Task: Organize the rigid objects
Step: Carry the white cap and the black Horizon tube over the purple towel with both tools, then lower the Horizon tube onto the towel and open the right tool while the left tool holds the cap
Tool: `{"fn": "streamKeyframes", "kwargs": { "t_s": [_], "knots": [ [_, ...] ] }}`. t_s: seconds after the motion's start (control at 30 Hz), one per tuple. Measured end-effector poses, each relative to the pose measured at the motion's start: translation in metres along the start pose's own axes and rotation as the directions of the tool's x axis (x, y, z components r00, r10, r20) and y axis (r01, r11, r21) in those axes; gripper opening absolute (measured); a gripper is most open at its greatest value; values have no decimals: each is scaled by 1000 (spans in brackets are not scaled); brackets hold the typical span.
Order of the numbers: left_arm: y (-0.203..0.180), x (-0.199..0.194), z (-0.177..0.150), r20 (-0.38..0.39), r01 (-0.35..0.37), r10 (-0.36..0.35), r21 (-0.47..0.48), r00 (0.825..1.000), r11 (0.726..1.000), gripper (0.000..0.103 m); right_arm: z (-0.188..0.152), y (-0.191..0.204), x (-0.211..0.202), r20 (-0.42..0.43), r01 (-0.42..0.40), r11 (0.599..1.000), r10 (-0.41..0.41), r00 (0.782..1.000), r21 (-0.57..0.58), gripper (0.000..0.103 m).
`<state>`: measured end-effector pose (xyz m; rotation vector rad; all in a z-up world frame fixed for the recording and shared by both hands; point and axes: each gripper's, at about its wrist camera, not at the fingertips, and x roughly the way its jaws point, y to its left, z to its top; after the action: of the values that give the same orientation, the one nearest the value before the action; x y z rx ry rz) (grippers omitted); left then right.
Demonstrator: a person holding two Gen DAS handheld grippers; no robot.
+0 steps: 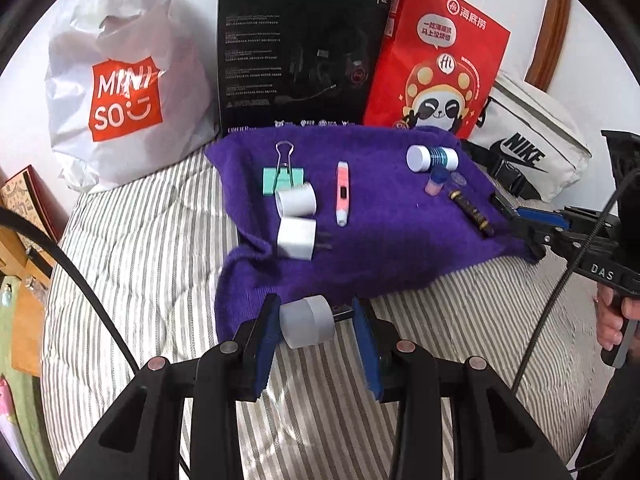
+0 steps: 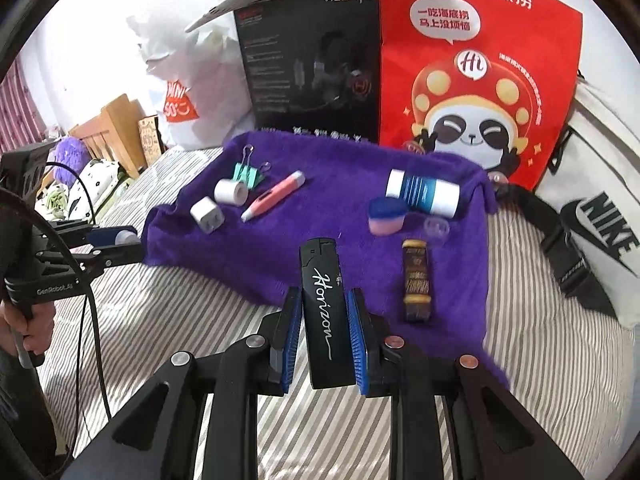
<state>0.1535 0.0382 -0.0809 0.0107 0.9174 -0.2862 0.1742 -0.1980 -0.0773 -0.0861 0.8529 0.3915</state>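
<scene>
The left tool [image 1: 316, 322] grips a white plug [image 1: 307, 322]; the right tool [image 2: 325, 334] is clamped on a black lighter [image 2: 324, 312]. Most things lie sorted on the purple towel [image 1: 380, 232].

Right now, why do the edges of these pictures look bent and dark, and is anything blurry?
Both views are fisheye: a black circular rim frames them and straight lines bow. Left wrist view: the white round plug adapter held close to the lens looks soft, and the purple fuzzy cloth smears at its left edge. Right wrist view: the black Horizon lighter is sharp.
</scene>
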Motion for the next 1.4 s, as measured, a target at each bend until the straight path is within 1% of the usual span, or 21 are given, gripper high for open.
{"fn": "streamKeyframes", "kwargs": {
  "t_s": [0.2,0.33,0.43,0.6,0.7,0.8,1.03,1.4],
  "knots": [
    [4,8,18,6,3,-3,-10,1000,1000,35,21,-8,16,5,18,1000,-18,1000,-20,23],
    [5,16,28,8,4,-4,-8,1000,1000,35,30,-14,34,-15,20,999,-21,1000,-30,23],
    [6,23,32,7,9,-9,-15,1000,1000,35,31,-20,51,-41,29,999,-30,999,-35,23],
    [5,35,36,-2,21,-21,-19,1000,1000,35,26,-27,73,-74,19,1000,-20,997,-22,23],
    [4,41,35,-4,33,-33,-14,999,999,35,23,-26,82,-81,27,999,-30,996,-38,23],
    [4,42,35,-1,43,-43,-18,999,999,35,22,-28,90,-89,20,1000,-22,996,-24,23],
    [8,48,31,-9,52,-52,-27,999,998,35,18,-25,98,-96,33,998,-37,995,-44,23],
    [8,45,31,-1,70,-70,-25,998,997,35,17,-27,98,-77,18,999,-21,997,-32,25]
  ]
}}
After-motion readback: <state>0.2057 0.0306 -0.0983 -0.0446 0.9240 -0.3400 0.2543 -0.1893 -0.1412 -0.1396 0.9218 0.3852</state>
